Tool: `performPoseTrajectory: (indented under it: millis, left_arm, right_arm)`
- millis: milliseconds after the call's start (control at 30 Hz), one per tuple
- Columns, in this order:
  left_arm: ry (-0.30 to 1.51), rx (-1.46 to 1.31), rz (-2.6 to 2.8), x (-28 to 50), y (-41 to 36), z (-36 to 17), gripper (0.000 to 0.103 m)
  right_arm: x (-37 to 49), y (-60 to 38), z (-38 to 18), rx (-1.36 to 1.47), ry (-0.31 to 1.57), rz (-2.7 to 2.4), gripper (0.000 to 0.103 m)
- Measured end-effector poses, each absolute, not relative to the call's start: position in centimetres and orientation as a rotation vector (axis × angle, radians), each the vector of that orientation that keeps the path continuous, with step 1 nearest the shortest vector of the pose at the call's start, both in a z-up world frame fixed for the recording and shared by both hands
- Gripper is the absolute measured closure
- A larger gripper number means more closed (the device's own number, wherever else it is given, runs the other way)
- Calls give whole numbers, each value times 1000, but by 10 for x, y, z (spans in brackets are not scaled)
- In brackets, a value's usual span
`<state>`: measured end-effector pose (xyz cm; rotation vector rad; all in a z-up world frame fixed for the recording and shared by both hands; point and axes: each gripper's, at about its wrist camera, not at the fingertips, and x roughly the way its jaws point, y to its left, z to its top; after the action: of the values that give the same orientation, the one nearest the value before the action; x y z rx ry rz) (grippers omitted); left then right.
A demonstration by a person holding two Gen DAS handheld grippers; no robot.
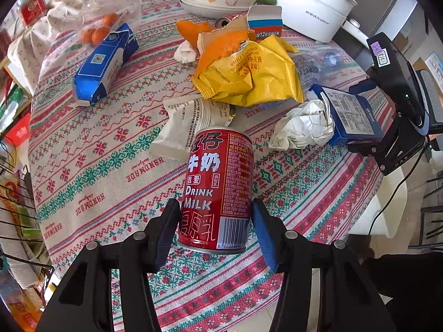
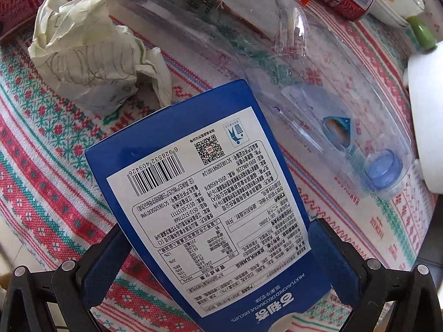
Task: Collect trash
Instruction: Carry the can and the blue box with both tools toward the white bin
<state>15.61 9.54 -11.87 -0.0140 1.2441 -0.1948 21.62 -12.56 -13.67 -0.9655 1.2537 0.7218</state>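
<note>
My left gripper is shut on a red milk can, held tilted above the patterned tablecloth. My right gripper is shut on a blue biscuit box, its white label side up; the same box and gripper body show at the right of the left wrist view. Crumpled white paper lies beside the box, also seen in the left wrist view. A yellow wrapper, orange peel, a white packet and another blue box lie on the table.
A clear plastic bottle with a blue cap lies to the right of the held box. A white pot, stacked bowls, tangerines and a small carton stand at the back. The table edge drops to the floor at right.
</note>
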Motion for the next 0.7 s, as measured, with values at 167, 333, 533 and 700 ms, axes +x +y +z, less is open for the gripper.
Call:
performPoseTrajectory:
  millis: [167,333,533,700]
  left_arm:
    - [1245,-8,-197,156,94,-120,47]
    - [1257,-12,-200,158,94,-124,47]
    - [1319,22,-178,161,88,-143,48]
    - [1323,-19,-174,164,93,-148,48]
  right_arm:
    - [232,-135,-136,-987,1284,699,0]
    - [242,-146,-142,-1011,1272,723,0]
    - [269,-123,-141,-1075,1266,767,0]
    - [293,-116,-144,-1057,1260,816,0]
